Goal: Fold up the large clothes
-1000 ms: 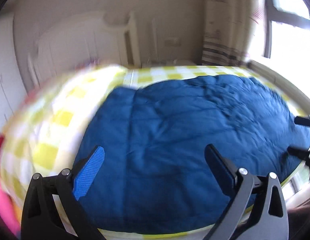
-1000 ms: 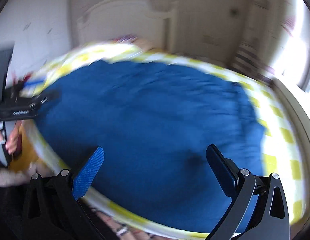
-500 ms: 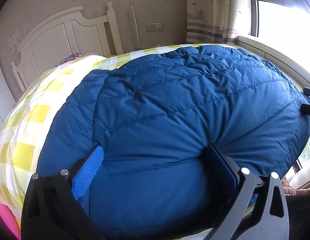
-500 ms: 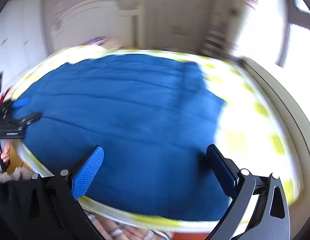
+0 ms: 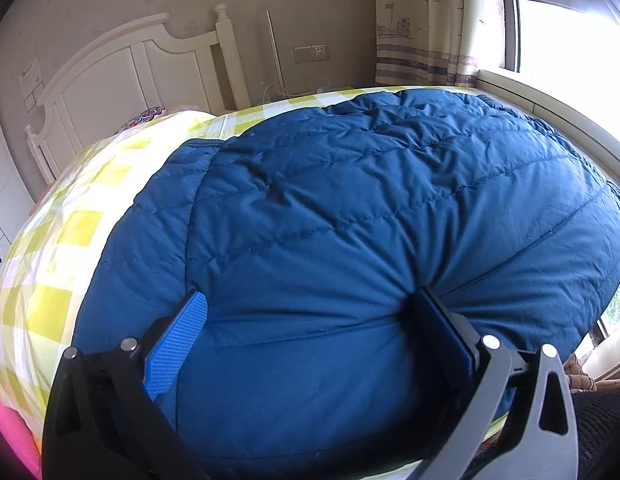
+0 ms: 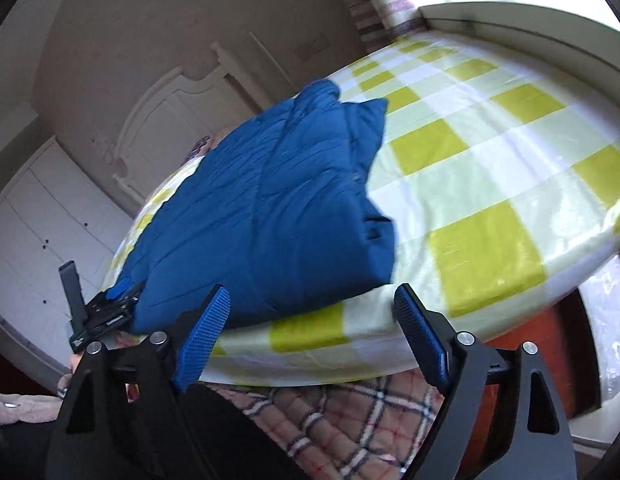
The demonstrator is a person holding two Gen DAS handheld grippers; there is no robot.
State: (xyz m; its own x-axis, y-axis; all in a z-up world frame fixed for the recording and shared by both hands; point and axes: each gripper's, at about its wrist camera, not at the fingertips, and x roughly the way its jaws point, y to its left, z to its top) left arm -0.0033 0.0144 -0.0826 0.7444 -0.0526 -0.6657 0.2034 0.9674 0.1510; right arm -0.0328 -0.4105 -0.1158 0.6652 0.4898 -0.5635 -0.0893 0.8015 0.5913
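Blue quilted puffer coat point(image 5: 350, 240) on the yellow-checked bed sheet point(image 6: 490, 184): left gripper point(image 5: 310, 320) spread, pressing its near hem, right gripper point(image 6: 314, 320) empty, jaws just narrowing, must next seize that hem.

A yellow-and-white checked bedsheet point(image 6: 482, 184) is spread over the bed. A white headboard point(image 5: 121, 76) and a patterned curtain point(image 5: 426, 24) are seen behind.
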